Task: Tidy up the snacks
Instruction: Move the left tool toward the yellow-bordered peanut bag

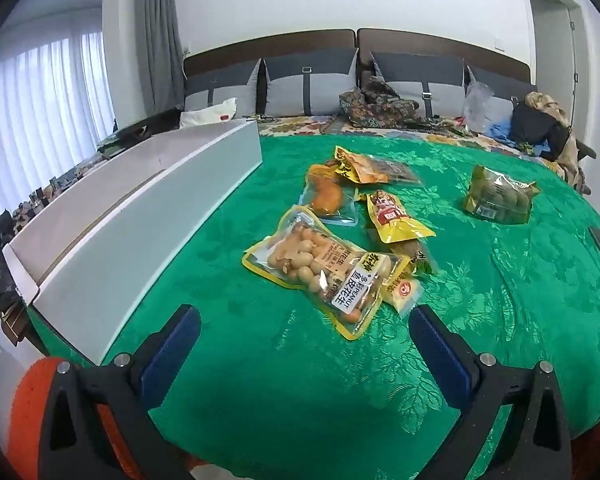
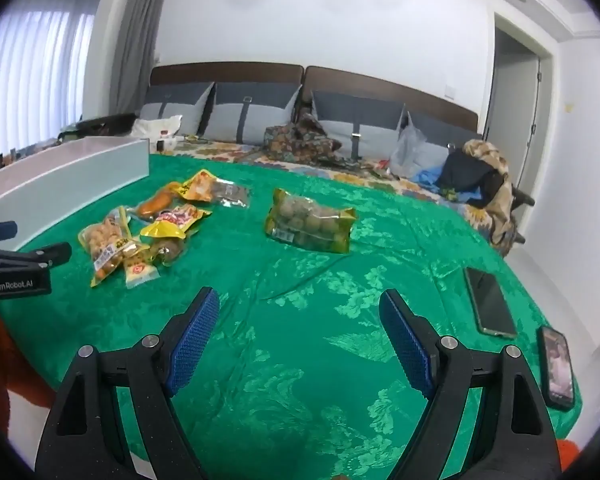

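Several snack packs lie on a green bedspread (image 1: 259,380). A peanut pack (image 1: 324,272) is nearest my left gripper (image 1: 304,320), which is open and empty just short of it. Beyond lie a yellow-red pack (image 1: 396,216), an orange snack pack (image 1: 328,196) and a yellow pack (image 1: 372,168). A green pack of round snacks (image 1: 498,196) lies apart to the right. In the right wrist view my right gripper (image 2: 300,304) is open and empty above the cloth, with the green pack (image 2: 312,220) ahead and the pile (image 2: 147,236) to the left.
A long white box (image 1: 139,208) stands open along the left of the bed (image 2: 79,176). Two phones (image 2: 490,300) (image 2: 558,364) lie at the right edge. Pillows, clothes and a plastic bag (image 2: 410,152) sit by the headboard. The left gripper's body (image 2: 15,264) shows at the left.
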A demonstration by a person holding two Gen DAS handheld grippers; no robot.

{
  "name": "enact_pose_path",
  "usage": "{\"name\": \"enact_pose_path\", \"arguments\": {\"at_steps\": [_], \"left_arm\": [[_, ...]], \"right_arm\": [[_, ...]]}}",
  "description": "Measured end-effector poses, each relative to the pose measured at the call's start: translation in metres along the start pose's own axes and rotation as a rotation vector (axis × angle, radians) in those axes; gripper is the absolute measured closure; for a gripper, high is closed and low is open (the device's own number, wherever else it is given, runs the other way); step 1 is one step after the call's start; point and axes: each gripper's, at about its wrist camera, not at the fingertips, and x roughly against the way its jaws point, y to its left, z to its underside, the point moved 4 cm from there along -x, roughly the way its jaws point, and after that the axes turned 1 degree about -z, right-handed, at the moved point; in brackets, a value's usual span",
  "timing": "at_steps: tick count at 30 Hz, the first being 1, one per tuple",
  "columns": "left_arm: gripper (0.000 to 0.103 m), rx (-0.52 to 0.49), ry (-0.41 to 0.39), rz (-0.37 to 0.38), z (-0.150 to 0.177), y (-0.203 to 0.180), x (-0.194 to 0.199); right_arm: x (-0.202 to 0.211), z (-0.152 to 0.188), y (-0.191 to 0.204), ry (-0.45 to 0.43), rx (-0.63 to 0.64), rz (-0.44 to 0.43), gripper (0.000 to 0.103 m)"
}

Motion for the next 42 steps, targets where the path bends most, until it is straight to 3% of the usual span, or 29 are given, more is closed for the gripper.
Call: {"name": "enact_pose_path", "arguments": {"at_steps": [12, 24, 42], "left_arm": [[0.0, -0.06, 0.012, -0.023, 0.009, -0.008, -0.011], [0.0, -0.056, 0.045, -0.017, 0.017, -0.005, -0.029], [0.0, -0.05, 0.178, 0.003, 0.035, -0.004, -0.061]], "right_arm": [[-0.017, 0.005, -0.005, 0.063, -0.01, 0.006, 0.018], [-0.026, 0.015, -0.004, 0.105, -0.006, 0.014, 0.018], [-0.055, 0.045, -0.001, 0.27, -0.029, -0.028, 0.018]]}}
